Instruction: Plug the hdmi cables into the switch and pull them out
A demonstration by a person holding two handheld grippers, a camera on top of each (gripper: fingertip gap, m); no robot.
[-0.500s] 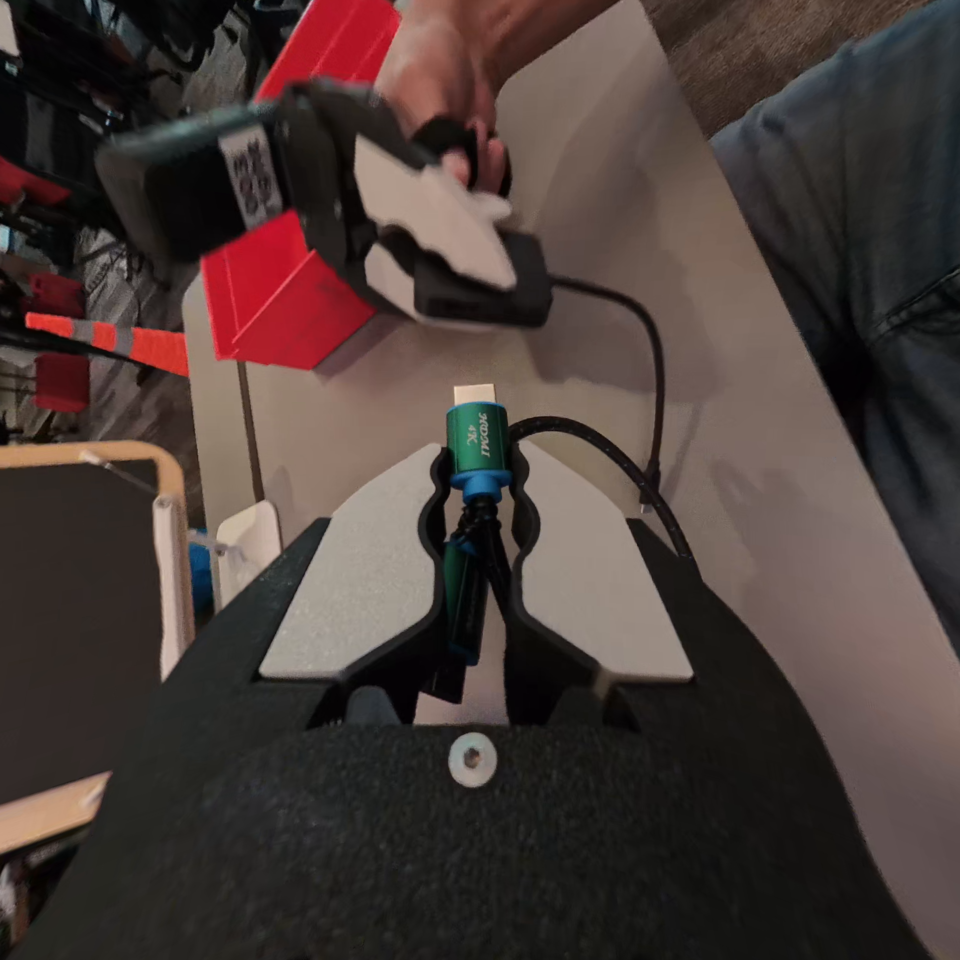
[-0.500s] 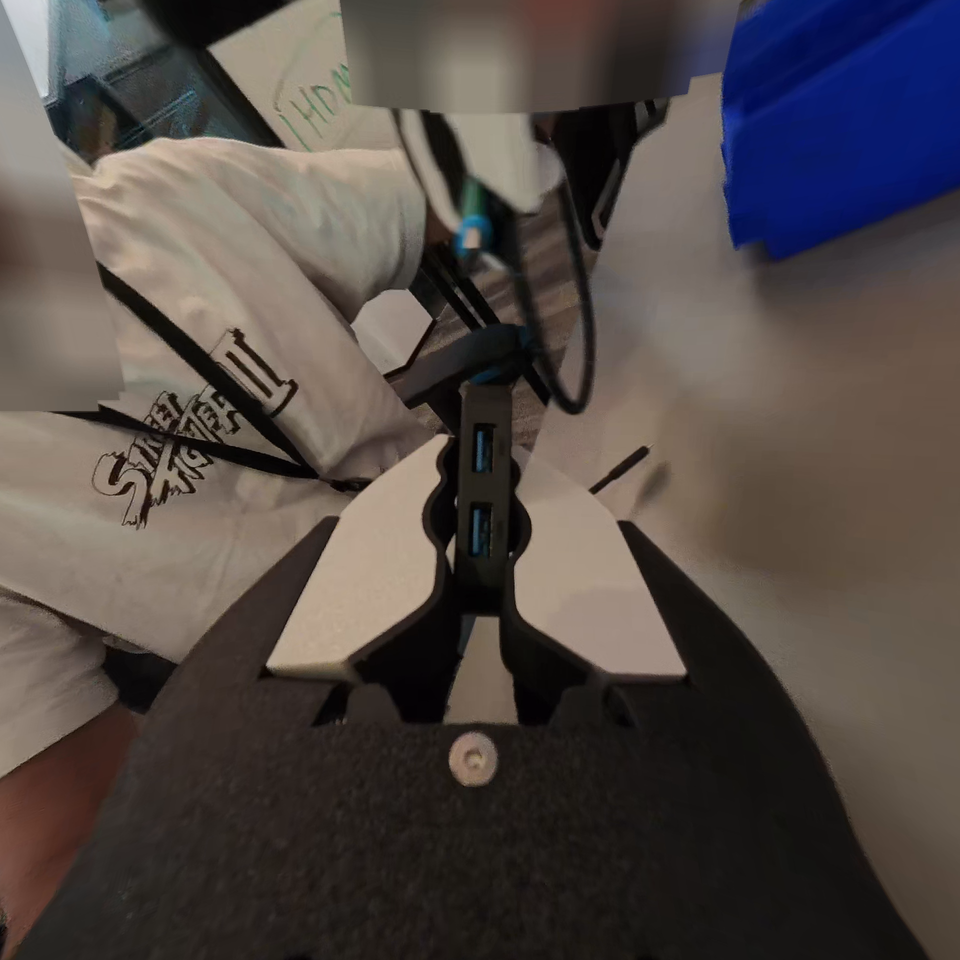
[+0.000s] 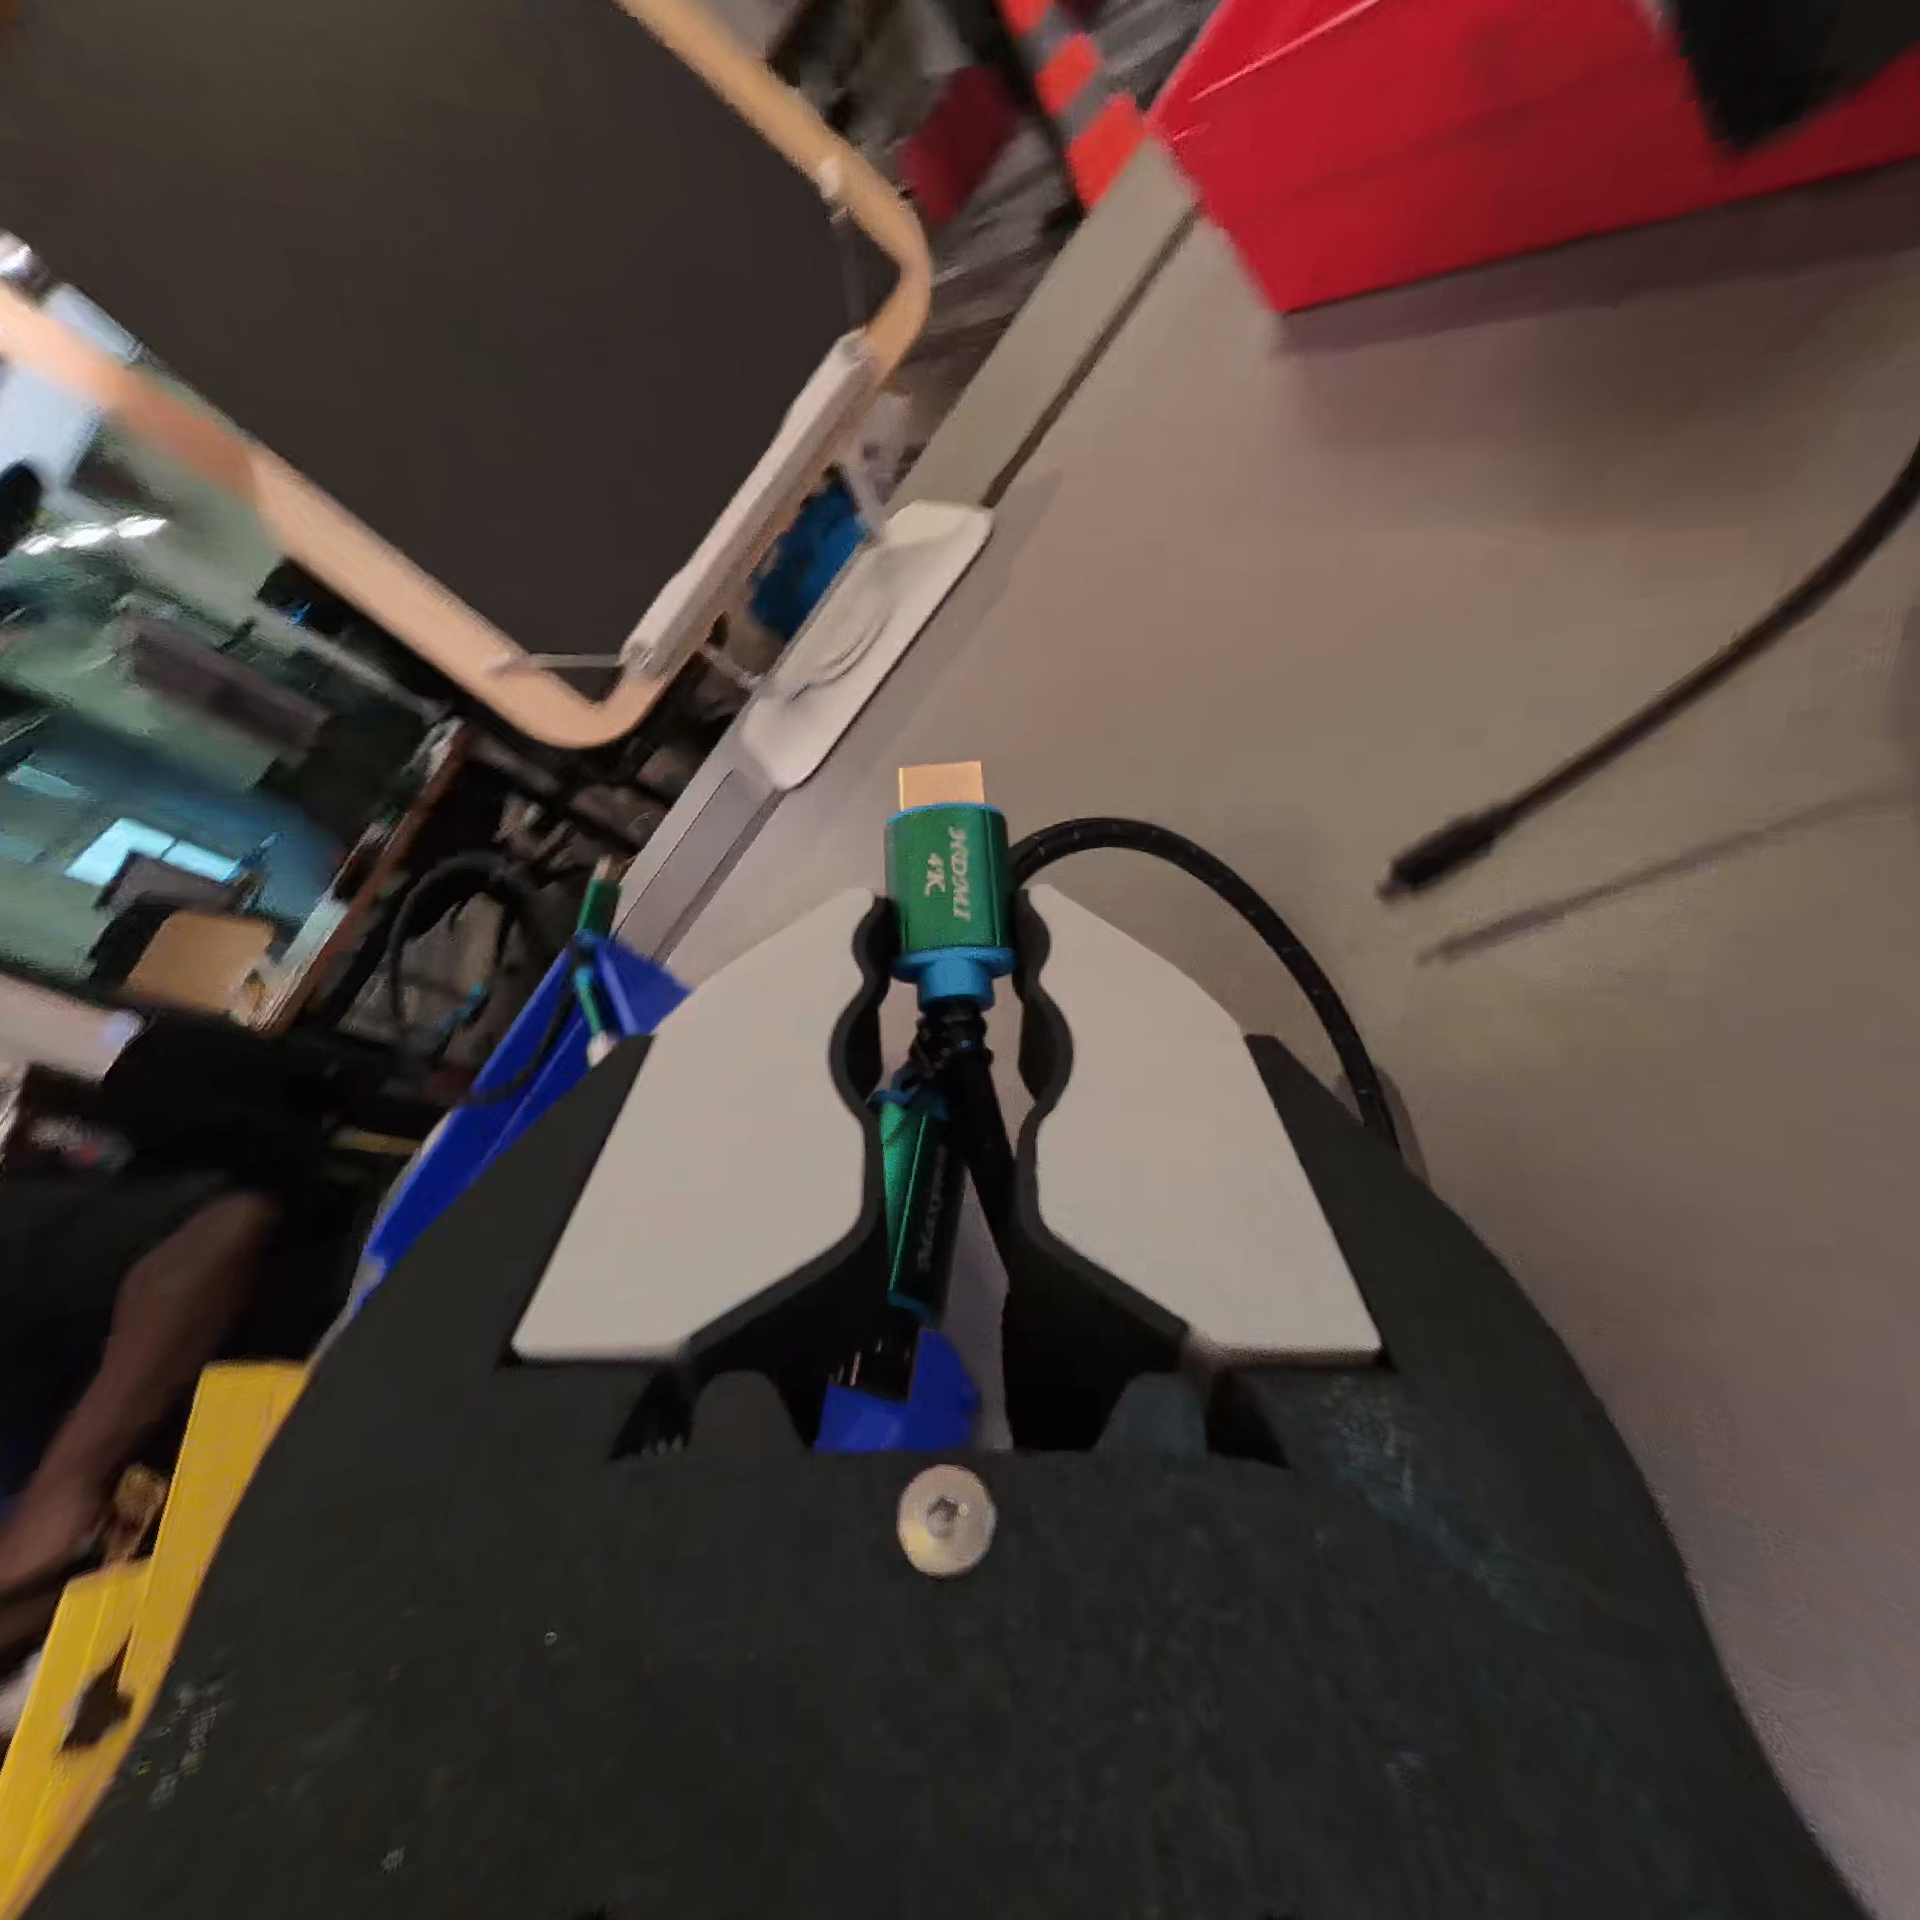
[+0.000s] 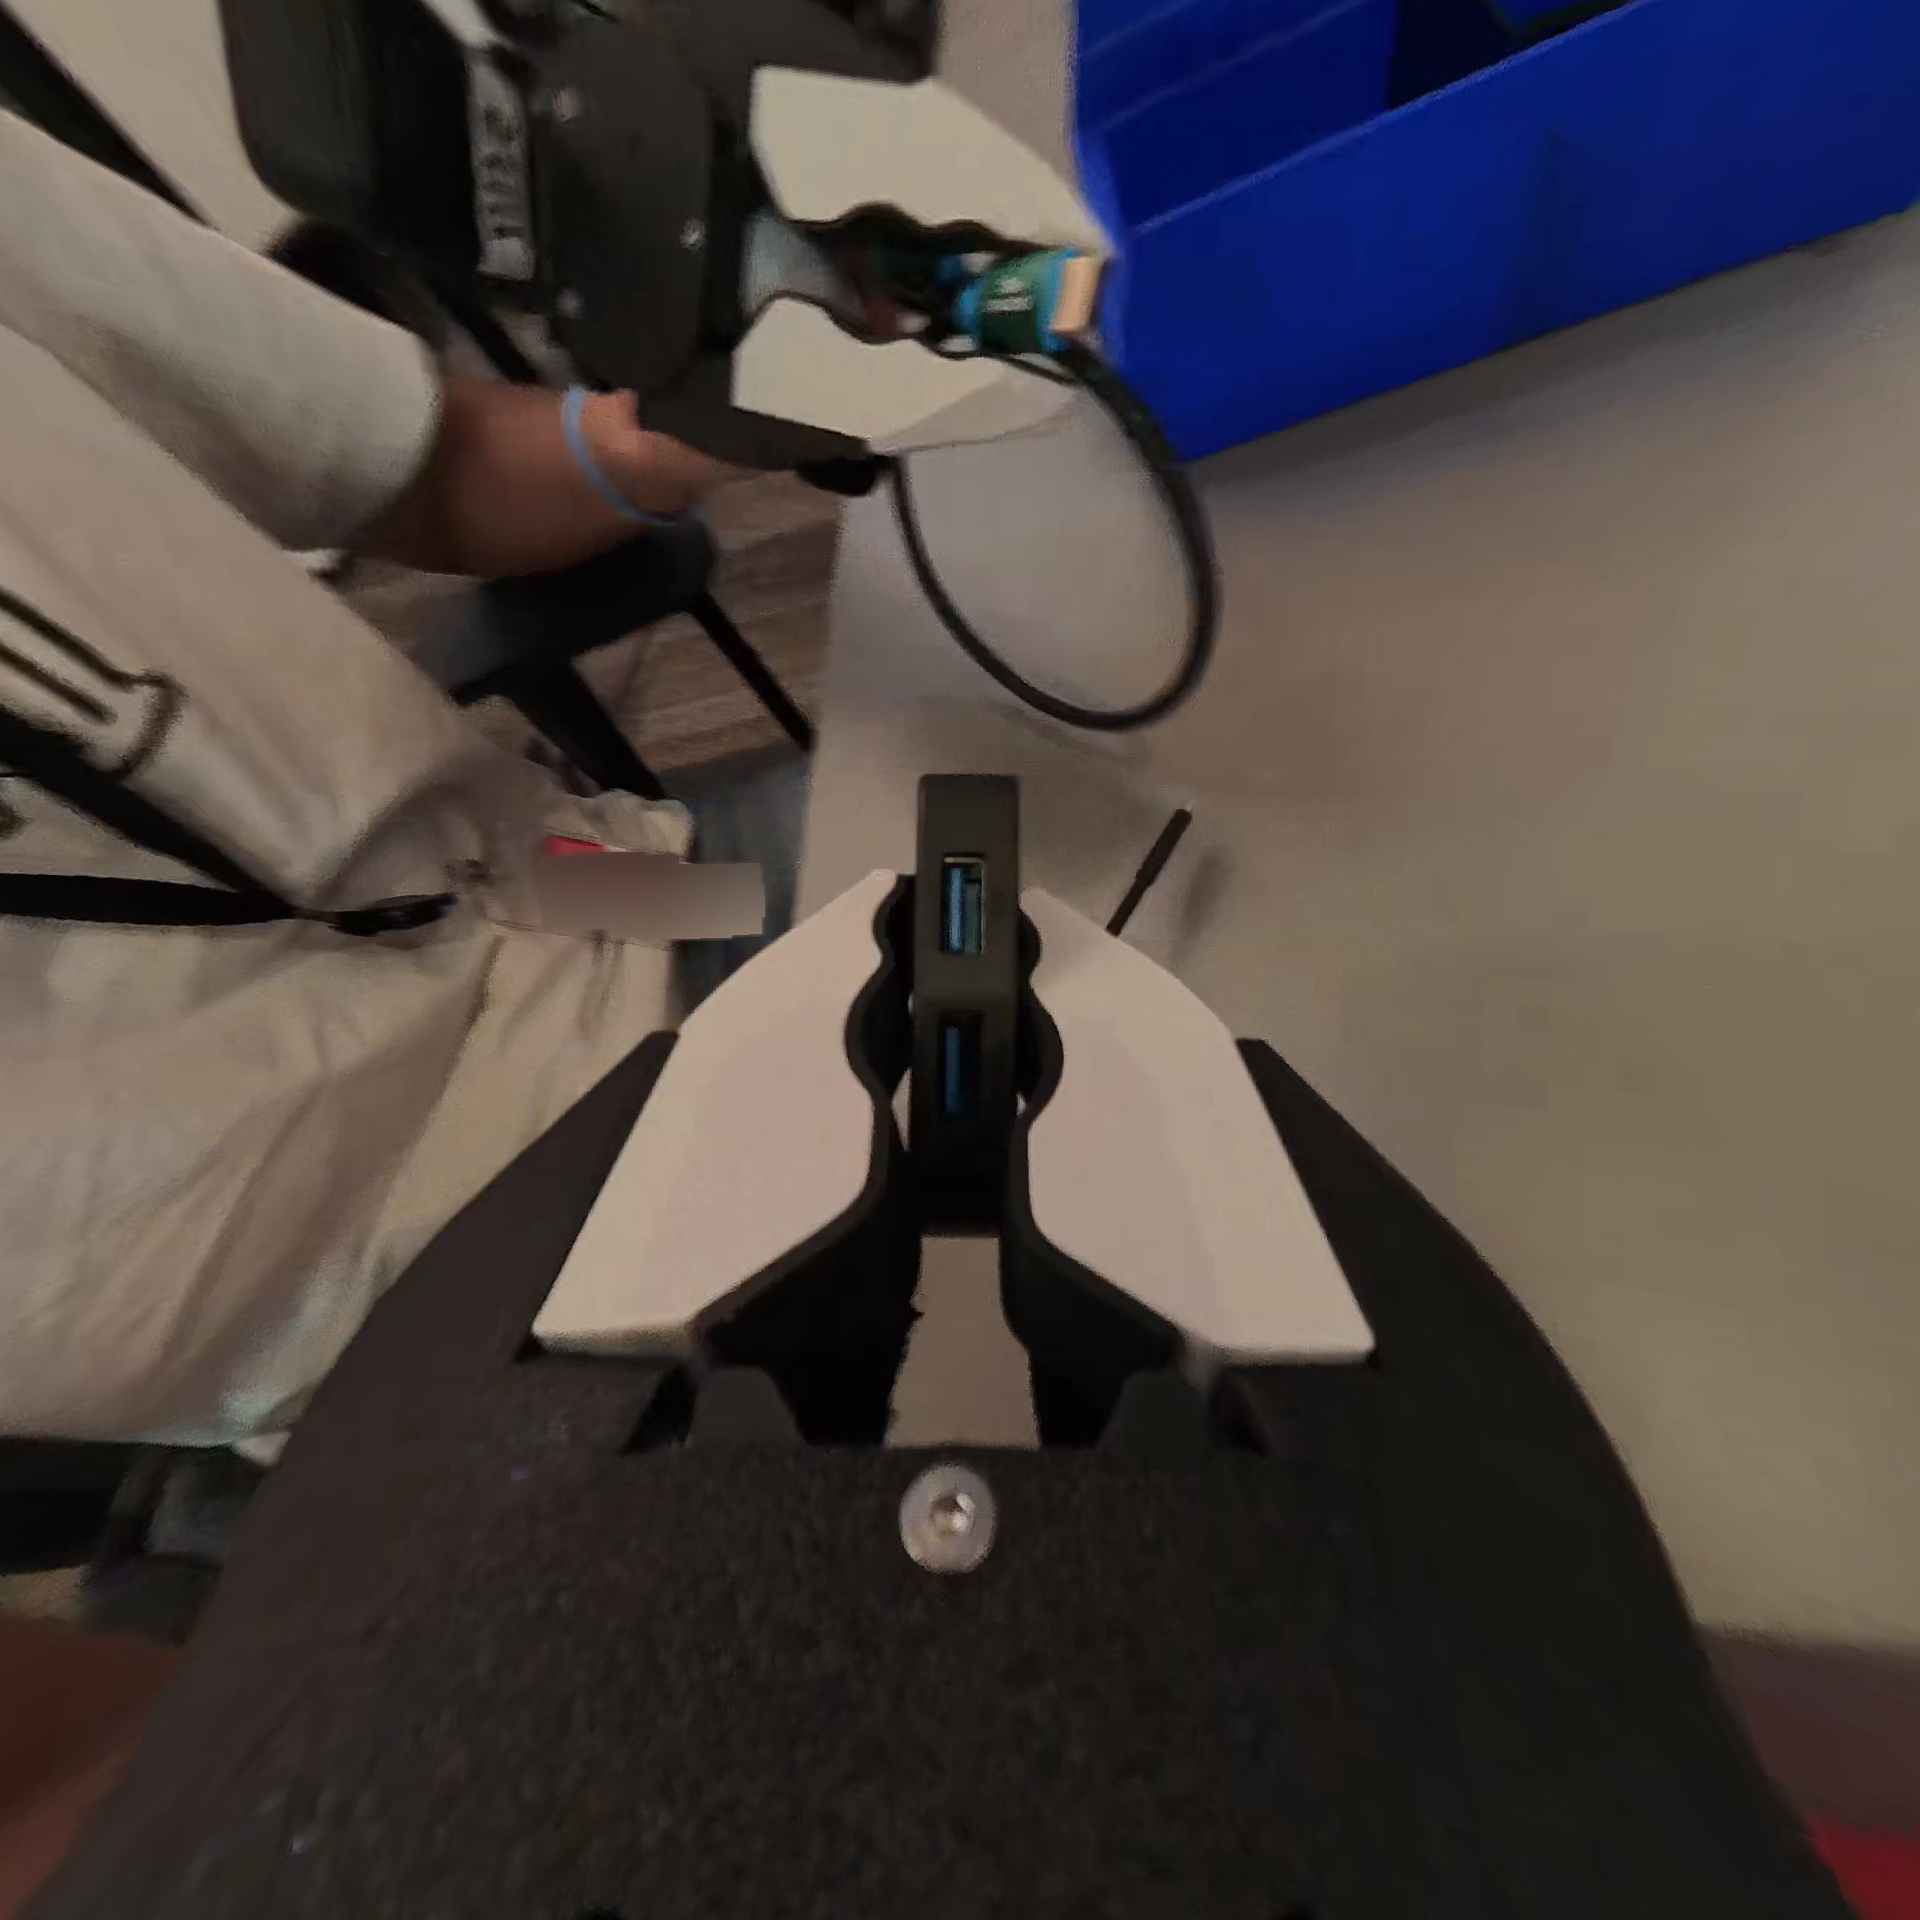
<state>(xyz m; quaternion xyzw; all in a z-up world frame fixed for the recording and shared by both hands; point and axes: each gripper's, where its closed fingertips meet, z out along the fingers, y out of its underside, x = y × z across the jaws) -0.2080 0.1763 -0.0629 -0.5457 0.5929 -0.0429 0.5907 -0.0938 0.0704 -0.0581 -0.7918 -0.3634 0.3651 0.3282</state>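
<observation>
- While our left gripper pinched the green HDMI plug between its white fingers, the gold tip stuck out past the fingertips, clear of any port.
- From the plug's blue collar the black braided cable looped out to the right and back under the gripper; a second green plug hung down in the gap between the fingers.
- Our right gripper was clamped on the black switch, held on edge with two blue ports facing the camera, one above the other.
- We saw nothing plugged into those two ports; the other faces of the switch were hidden from us.
- In the right wrist view the plug and the switch were well apart, the plug near a blue bin on the grey table.
- A thin black lead lay across the table in the left wrist view, blurred.
- A red bin stood at the table's far end, and a dark panel with a pale frame rose beyond the table edge.
- A hand with a blue wristband held the left gripper's handle.
</observation>
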